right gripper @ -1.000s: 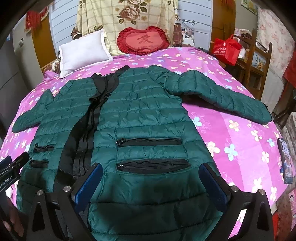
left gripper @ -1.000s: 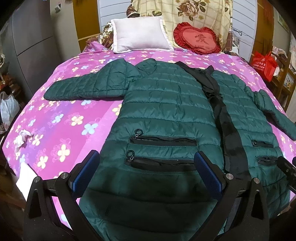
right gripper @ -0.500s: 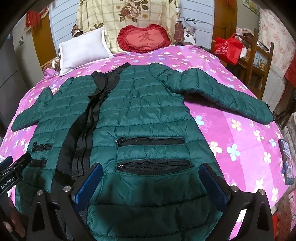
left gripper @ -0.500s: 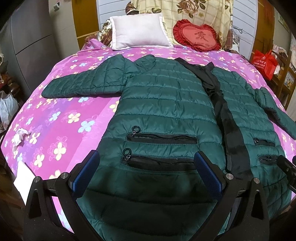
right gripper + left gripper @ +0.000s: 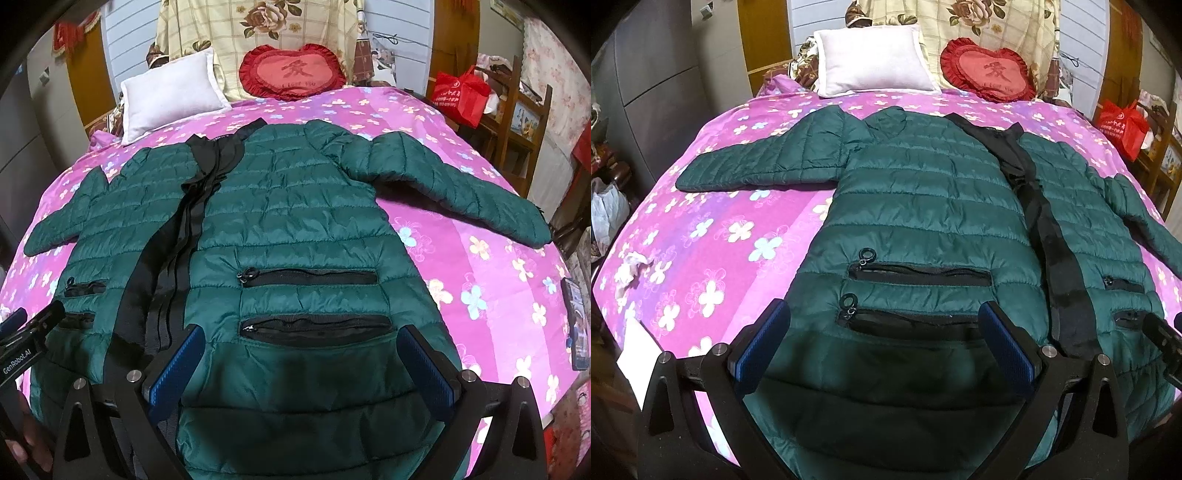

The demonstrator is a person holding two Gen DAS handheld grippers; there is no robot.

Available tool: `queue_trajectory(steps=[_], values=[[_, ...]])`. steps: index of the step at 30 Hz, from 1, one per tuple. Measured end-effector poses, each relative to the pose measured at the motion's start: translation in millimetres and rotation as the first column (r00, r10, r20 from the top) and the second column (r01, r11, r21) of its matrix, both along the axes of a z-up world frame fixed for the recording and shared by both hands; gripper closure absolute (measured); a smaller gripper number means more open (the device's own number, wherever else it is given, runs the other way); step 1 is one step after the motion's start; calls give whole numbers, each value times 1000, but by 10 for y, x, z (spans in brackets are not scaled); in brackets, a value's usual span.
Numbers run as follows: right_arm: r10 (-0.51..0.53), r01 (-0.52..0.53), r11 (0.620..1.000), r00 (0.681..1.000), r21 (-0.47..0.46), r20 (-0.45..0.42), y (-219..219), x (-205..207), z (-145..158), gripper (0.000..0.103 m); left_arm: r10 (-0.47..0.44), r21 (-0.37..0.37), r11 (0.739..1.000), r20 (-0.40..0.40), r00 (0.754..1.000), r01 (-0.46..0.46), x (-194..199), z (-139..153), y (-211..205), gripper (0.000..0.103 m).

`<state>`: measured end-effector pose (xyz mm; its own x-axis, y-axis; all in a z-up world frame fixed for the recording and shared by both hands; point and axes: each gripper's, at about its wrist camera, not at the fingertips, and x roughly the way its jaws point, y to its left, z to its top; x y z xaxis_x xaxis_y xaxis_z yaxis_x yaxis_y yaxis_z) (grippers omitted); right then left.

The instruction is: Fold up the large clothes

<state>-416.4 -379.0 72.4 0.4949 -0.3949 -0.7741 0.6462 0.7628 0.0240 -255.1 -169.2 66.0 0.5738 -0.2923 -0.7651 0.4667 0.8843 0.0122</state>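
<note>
A dark green quilted jacket [image 5: 923, 206] lies flat and open on the pink flowered bed [image 5: 713, 236], sleeves spread to both sides, a black zipper strip [image 5: 1045, 236] down its middle. It also shows in the right wrist view [image 5: 295, 221]. My left gripper [image 5: 882, 343] is open and empty, above the left front panel near the hem, by the lower pocket [image 5: 908, 321]. My right gripper [image 5: 303, 358] is open and empty, above the right front panel's lower pocket [image 5: 314, 326]. The right gripper's tip shows in the left wrist view [image 5: 1161, 336].
A white pillow [image 5: 871, 62] and a red heart cushion [image 5: 993, 74] lie at the head of the bed. A red bag [image 5: 461, 92] and a wooden chair [image 5: 524, 114] stand at the right. A phone [image 5: 576, 325] lies at the bed's right edge. A crumpled tissue [image 5: 631, 266] lies at left.
Both grippers have moved slightly forward and up over the jacket's hem. Both stay open. The jacket has not moved.
</note>
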Motion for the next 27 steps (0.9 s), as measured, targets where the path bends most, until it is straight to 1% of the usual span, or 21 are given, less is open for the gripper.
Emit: queue_trajectory(steps=[1, 2, 15, 19, 22, 23, 27], values=[[1, -1, 1000, 1000, 4, -4, 6, 3, 1, 0, 0, -1, 1000, -1, 1000, 0, 4, -1, 3, 1], [2, -1, 1000, 1000, 21, -29, -3, 8, -6, 0, -1, 0, 1000, -2, 1000, 1, 4, -1, 3, 1], [5, -4, 1000, 1000, 20, -26, 0, 21, -6, 0, 4, 1, 1000, 4, 1000, -4, 22, -2, 35, 1], [9, -9, 1000, 999, -2, -41, 10, 93, 0, 0, 5, 4, 1000, 15, 1000, -6, 48, 10, 32, 1], [15, -15, 1000, 997, -10, -76, 4, 150, -5, 0, 10, 4, 1000, 14, 1000, -10, 79, 10, 38, 1], [18, -19, 1000, 996, -6, -91, -1, 163, -7, 0, 11, 2, 1000, 13, 1000, -11, 87, 11, 37, 1], [32, -31, 999, 994, 14, -102, 13, 221, -5, 0, 15, 0, 1000, 12, 1000, -15, 118, 6, 36, 1]])
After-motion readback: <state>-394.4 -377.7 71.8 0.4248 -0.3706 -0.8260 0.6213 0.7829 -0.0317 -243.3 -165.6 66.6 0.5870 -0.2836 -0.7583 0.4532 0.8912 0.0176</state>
